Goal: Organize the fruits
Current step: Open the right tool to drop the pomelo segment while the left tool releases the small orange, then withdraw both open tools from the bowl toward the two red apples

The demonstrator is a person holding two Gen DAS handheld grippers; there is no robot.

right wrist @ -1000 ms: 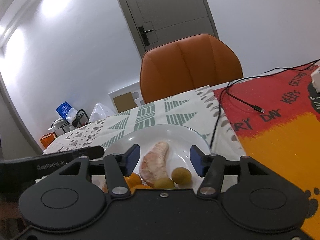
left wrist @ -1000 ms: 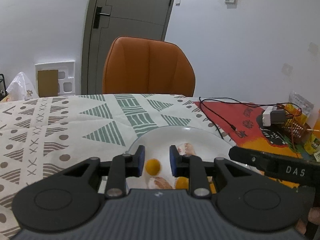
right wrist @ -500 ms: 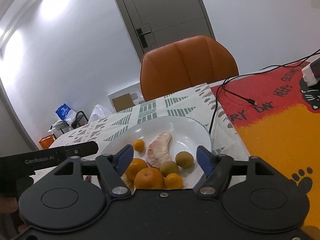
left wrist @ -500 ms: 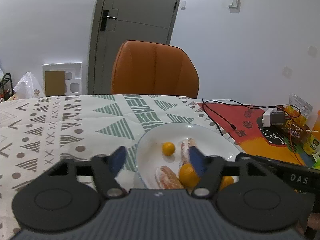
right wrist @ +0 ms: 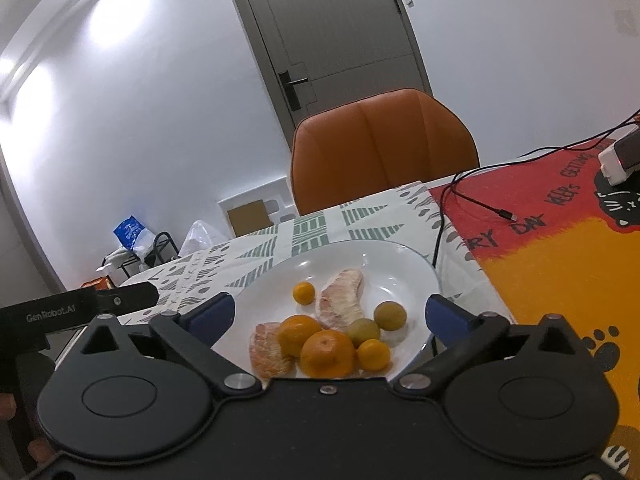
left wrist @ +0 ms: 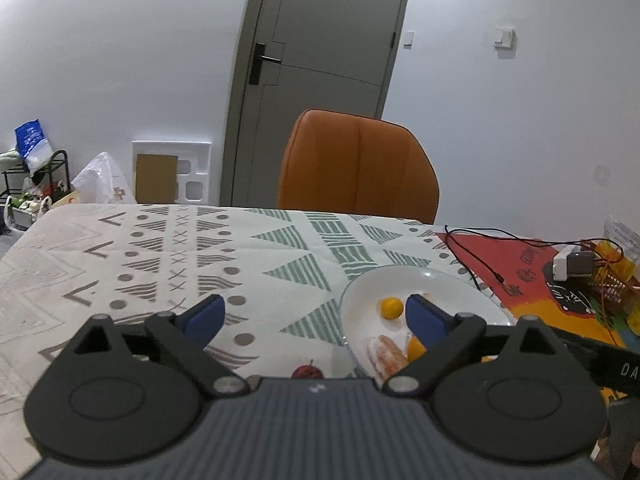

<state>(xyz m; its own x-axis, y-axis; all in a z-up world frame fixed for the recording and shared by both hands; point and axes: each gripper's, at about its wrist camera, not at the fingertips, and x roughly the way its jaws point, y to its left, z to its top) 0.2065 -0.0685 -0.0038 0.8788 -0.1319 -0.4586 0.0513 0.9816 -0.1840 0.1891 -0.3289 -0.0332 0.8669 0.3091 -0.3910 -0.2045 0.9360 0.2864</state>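
Plate (right wrist: 408, 268), white, on patterned tablecloth (left wrist: 168, 248) near seam with red-and-yellow mat (right wrist: 560, 264); seven pieces of fruit on it.
Two pomelo segments: larger (right wrist: 342, 298) at plate centre, smaller (right wrist: 269, 350) at near rim.
Two large oranges (right wrist: 327, 353) touching, beside smaller segment at near rim.
Two small oranges: one (right wrist: 303, 293) alone toward far left of plate, one (right wrist: 373, 355) at near rim, touching a large orange.
Two green-yellow round fruits (right wrist: 390, 315) side by side right of centre.
Small red fruit (left wrist: 307, 372) off plate, on tablecloth just left of its near rim, partly hidden behind gripper body.

Left gripper (left wrist: 316, 314): jaws spread wide, just been opening, nothing between pads; over tablecloth left of plate, right finger overlapping plate's left half in left wrist view.
Right gripper (right wrist: 330, 314): jaws at widest, just been opening, nothing gripped; fingers either side of plate's near half, fruit in the gap but untouched.

Background: orange chair (left wrist: 358, 168) at far edge of table, grey door (left wrist: 320, 76), black cable (right wrist: 472, 200) across mat.
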